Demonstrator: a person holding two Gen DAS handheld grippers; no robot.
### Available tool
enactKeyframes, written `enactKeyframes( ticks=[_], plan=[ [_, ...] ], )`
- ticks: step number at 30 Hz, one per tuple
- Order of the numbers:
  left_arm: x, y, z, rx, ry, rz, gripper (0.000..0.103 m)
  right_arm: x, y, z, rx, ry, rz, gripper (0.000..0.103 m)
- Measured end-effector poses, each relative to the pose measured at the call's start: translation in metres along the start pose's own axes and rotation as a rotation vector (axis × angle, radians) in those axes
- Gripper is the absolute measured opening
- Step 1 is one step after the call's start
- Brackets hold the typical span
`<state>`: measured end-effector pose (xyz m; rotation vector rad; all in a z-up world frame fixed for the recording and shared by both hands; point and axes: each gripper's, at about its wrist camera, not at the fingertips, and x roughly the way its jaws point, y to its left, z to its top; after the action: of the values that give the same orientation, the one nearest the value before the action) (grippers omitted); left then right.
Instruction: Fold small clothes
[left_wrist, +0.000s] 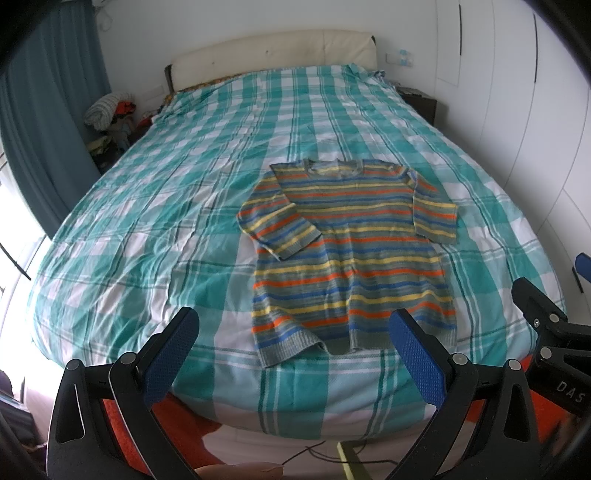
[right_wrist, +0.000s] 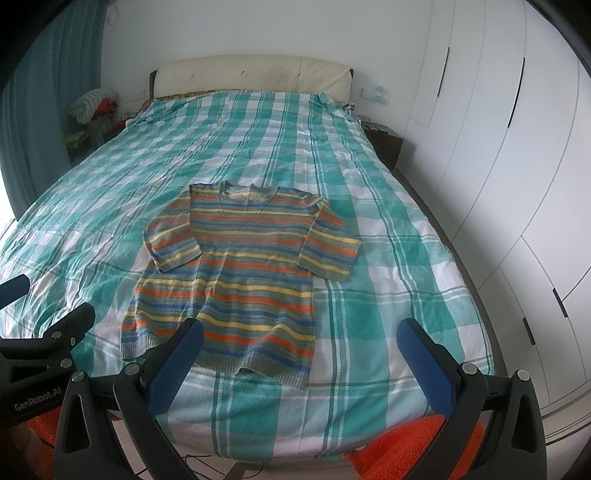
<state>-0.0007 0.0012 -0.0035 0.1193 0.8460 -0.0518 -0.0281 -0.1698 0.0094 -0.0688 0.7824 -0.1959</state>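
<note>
Tongs (left_wrist: 291, 343) agape; sweater (left_wrist: 351, 258) collar-far lengthwise.

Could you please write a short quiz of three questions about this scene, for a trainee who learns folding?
1. True or false: the striped sweater lies flat on the checked bedspread, neck toward the headboard.
2. Which sleeve is folded over the sweater's body? A. the one on the picture's left B. the one on the picture's right C. both
3. Fill in: the left gripper and right gripper are both ____.

Key: 1 true; 2 A; 3 open
</note>
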Motion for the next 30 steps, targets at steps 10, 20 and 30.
enactKeyframes(
  ticks=[10, 20, 30],
  plan=[
    [0.0004, -0.0003, 0.0, 0.002, 0.0, 0.002, 0.103, 0.0007, 0.0019, -0.0013, 0.001, 0.003, 0.0, 0.103],
    [0.0, -0.0007, 0.0006, 0.002, 0.003, 0.003, 0.103, 0.001, 0.0024, -0.0016, 0.0, 0.006, 0.001, 0.103],
    [0.0, -0.001, 0.0008, 0.003, 0.003, 0.004, 0.103, 0.0011, 0.0028, -0.0018, 0.0, 0.007, 0.002, 0.103]
  ],
)
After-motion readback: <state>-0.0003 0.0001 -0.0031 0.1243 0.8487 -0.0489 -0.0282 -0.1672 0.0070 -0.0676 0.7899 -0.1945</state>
